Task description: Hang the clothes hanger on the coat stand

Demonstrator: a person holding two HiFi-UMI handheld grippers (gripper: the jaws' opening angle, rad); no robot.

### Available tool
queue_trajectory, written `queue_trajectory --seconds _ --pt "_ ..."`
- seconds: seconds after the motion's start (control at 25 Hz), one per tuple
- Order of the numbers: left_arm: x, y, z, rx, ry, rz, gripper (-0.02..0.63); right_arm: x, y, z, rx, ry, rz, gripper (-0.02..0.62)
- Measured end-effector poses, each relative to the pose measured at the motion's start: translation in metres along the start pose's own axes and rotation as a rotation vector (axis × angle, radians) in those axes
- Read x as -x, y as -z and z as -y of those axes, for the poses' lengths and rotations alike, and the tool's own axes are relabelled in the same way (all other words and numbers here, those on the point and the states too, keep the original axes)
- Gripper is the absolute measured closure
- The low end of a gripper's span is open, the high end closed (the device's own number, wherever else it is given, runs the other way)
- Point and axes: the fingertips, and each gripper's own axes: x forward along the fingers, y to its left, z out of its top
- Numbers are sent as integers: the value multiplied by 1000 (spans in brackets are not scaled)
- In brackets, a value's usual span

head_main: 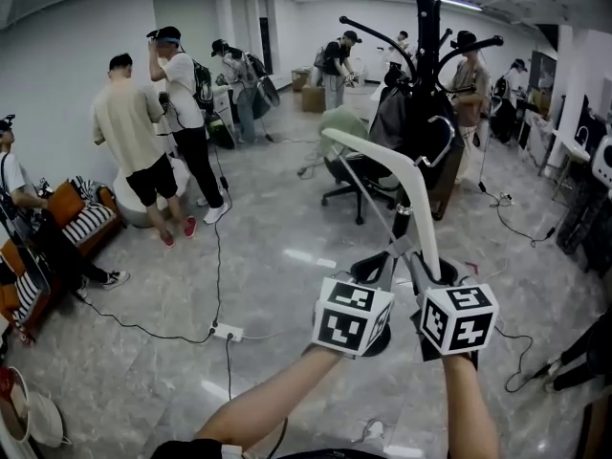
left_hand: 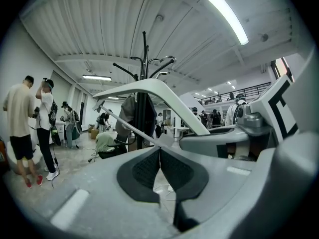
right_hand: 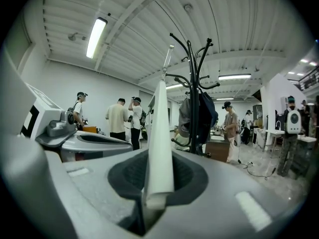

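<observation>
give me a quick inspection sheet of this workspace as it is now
surface: grey tiled floor
job's things: white hanger held up, its hook not yet on the black coat stand, which carries dark garments
clutter: office chair beside the stand
grippers: left gripper shut on the hanger's thin bar; right gripper shut on its white arm
cables: black cable and power strip on the floor
surroundings: several people standing about
</observation>
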Motion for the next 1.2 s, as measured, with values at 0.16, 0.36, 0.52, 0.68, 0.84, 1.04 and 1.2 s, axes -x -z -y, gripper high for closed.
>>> queue_trajectory --seconds 0.16,0.36,0.52,0.68,0.84,1.04,1.2 --pt "-27 -7 -8 3 -28 4 600 -21 -4 16 15 -31 1 531" --pt "-65 -20 -4 1 -50 11 600 -38 -12 53 27 -51 7 531" --pt "-90 -24 -2 0 -71 7 600 -50 -18 78 31 -71 13 531" --pt "-105 -28 5 -6 -92 8 600 -56 -21 94 48 -97 7 531" --pt "-121 -32 6 0 -123 7 600 -64 -26 111 62 -129 4 531" --pt "-140 -35 5 8 -173 4 600 -77 -26 129 85 -177 -4 531" --pt "-145 -38 0 8 -215 11 600 -88 -30 135 100 -211 -2 531"
